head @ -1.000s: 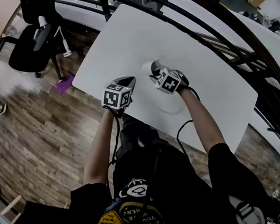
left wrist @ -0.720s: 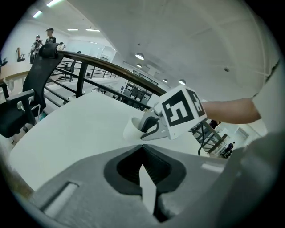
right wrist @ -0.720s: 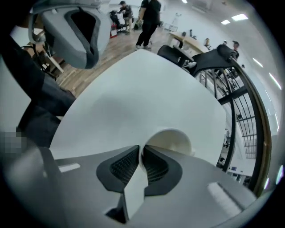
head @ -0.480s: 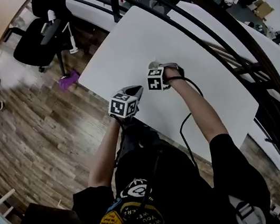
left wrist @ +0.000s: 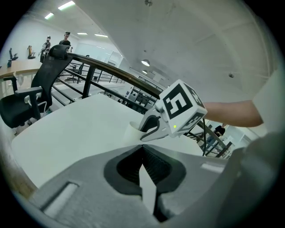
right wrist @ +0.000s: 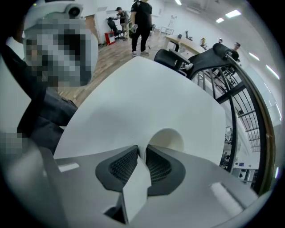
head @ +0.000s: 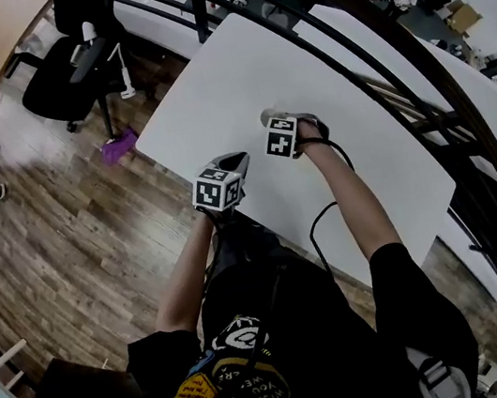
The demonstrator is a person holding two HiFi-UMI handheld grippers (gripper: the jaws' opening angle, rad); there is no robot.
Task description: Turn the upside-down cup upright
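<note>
- Far left: a wooden floor lies open beside the table. A black office chair stands at its far side, and a small purple object lies on the floor just off the table's left corner.
- A white table runs diagonally from that left corner toward the right. A broad stretch of its top lies far and left of the grippers, and its near edge passes under the person's forearms.
- The left gripper hovers just inside the table's near edge, tilted down toward the cup. Its jaws are pressed together with nothing between them.
- Just to the right and a little farther off, the white cup stands on the table with its mouth facing up, away from the table's edges.
- The right gripper points straight down over the cup. Its pads pinch the cup's wall at the rim. The jaws have just been easing apart a little, with the wall between them.
- Right and far: a dark curved railing runs close along the table's far-right side and closes that side off.
</note>
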